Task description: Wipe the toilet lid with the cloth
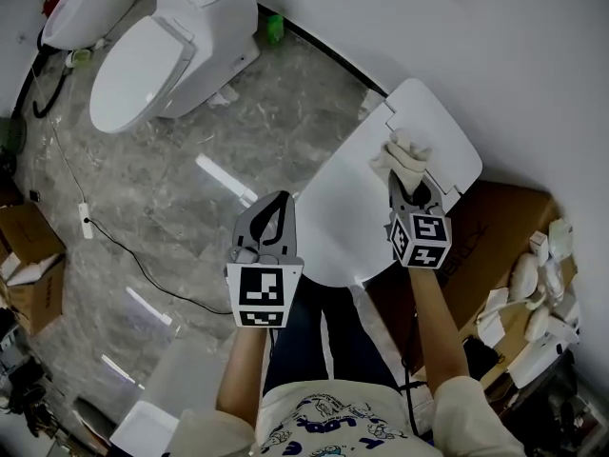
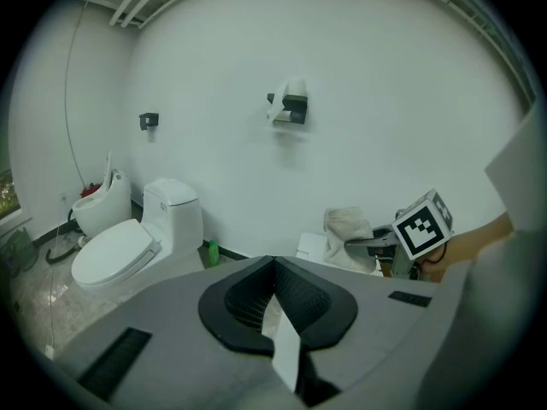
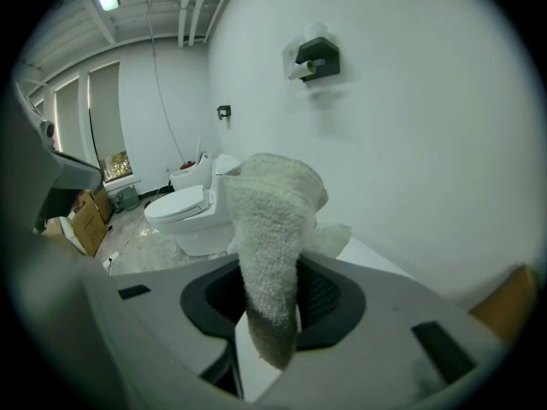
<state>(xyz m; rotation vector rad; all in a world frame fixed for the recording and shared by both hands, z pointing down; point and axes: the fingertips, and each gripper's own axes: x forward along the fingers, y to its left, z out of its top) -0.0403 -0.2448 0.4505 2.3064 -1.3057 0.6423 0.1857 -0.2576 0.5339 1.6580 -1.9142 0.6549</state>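
Note:
The white toilet lid [image 1: 347, 212] lies closed in front of me, its tank [image 1: 438, 131] against the wall. A cream terry cloth [image 1: 403, 153] rests bunched at the back of the lid, near the tank. My right gripper [image 1: 406, 181] is shut on the cloth [image 3: 272, 229], which stands up out of the right gripper [image 3: 270, 272]. My left gripper [image 1: 279, 200] hovers over the lid's left edge, shut and holding nothing. In the left gripper view, the left gripper [image 2: 273, 263] has its jaws together, and the cloth [image 2: 346, 227] and right gripper [image 2: 372, 246] show to the right.
A second white toilet [image 1: 157, 50] and another fixture [image 1: 81, 3] stand at the far left on the marble floor. A green bottle [image 1: 274, 29] sits by the wall. Cardboard boxes [image 1: 29, 269] flank the left; a box [image 1: 500, 222] with packing is right. A cable [image 1: 124, 250] crosses the floor.

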